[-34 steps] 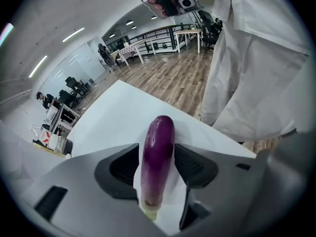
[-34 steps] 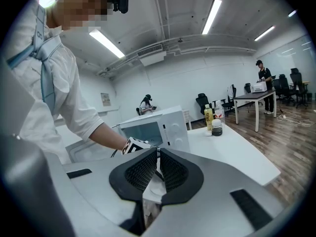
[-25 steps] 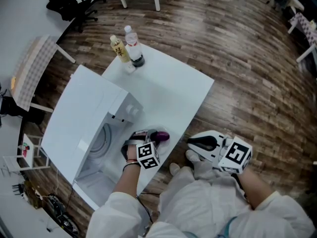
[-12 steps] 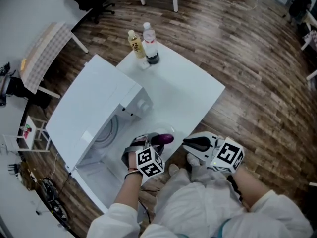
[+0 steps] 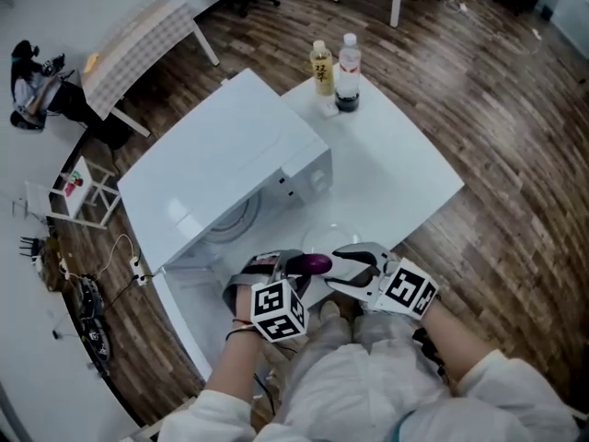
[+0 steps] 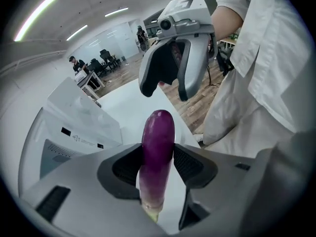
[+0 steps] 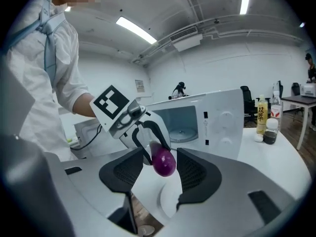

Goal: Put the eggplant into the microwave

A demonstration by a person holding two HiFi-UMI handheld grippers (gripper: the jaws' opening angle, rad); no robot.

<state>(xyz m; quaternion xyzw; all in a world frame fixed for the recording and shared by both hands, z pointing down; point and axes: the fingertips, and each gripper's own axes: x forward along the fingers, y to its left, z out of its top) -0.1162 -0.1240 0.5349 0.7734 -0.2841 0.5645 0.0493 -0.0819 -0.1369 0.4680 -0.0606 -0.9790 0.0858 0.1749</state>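
Note:
A purple eggplant (image 5: 316,264) sticks out from my left gripper (image 5: 293,267), which is shut on its stem end; the left gripper view has the eggplant (image 6: 158,149) clamped between both pads, tip up. My right gripper (image 5: 337,267) faces it from the right. Its jaws have just been opening and now stand open. In the right gripper view the eggplant's tip (image 7: 164,163) sits in line with the gap, touching neither pad. The white microwave (image 5: 230,168) stands to the left with its door (image 5: 180,295) swung open and its cavity (image 7: 180,123) empty apart from the turntable.
Two bottles (image 5: 333,64) stand at the far corner of the white table (image 5: 405,168). A clear round plate (image 5: 327,238) lies on the table just beyond the grippers. A checked side table (image 5: 138,49) and a cable (image 5: 129,256) are on the wooden floor at the left.
My right gripper has swung left toward the eggplant and opened from shut. My left gripper has lifted the eggplant a little. The head view has turned, so the table sits further right.

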